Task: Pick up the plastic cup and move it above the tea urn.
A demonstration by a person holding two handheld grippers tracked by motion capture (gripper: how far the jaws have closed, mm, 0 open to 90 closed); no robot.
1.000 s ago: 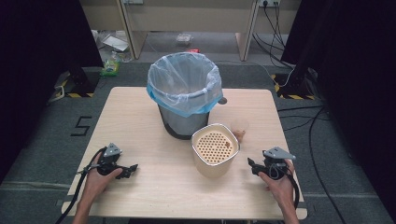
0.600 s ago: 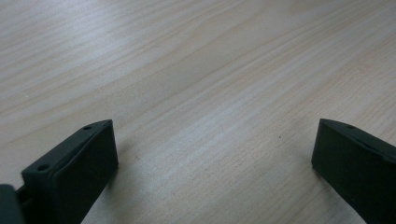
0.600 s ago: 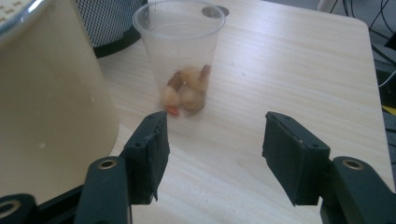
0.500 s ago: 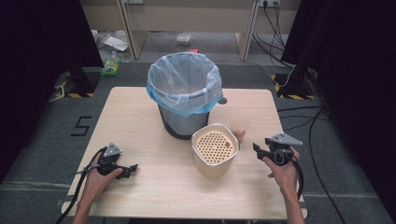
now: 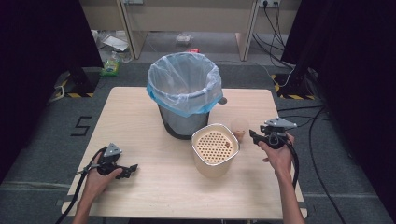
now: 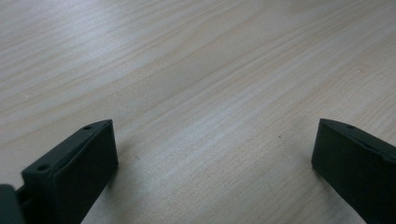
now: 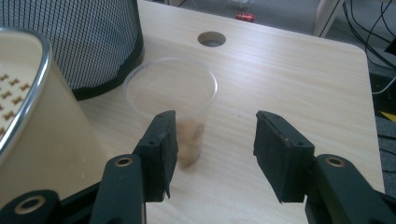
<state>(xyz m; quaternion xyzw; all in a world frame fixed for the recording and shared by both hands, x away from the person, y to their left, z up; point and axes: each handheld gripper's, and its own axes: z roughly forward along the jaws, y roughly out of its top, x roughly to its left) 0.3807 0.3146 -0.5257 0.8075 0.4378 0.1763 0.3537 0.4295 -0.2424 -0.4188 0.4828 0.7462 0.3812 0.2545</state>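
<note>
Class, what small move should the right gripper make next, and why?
Probably ease forward and slightly left so the jaws straddle the cup. The right gripper stands open and empty, jaws just narrowing, with the cup ahead, left of centre, beside the beige bin.

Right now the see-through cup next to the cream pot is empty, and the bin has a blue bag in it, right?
Not quite: the cup is not empty. The right gripper view shows something brownish at its bottom. It does stand beside the cream pot, and the bin has a blue bag.

Light falls evenly from above on the pale table (image 5: 140,116), while the surroundings stay dark. Shadows are soft. The near jaws look slightly blurred in both gripper views.
</note>
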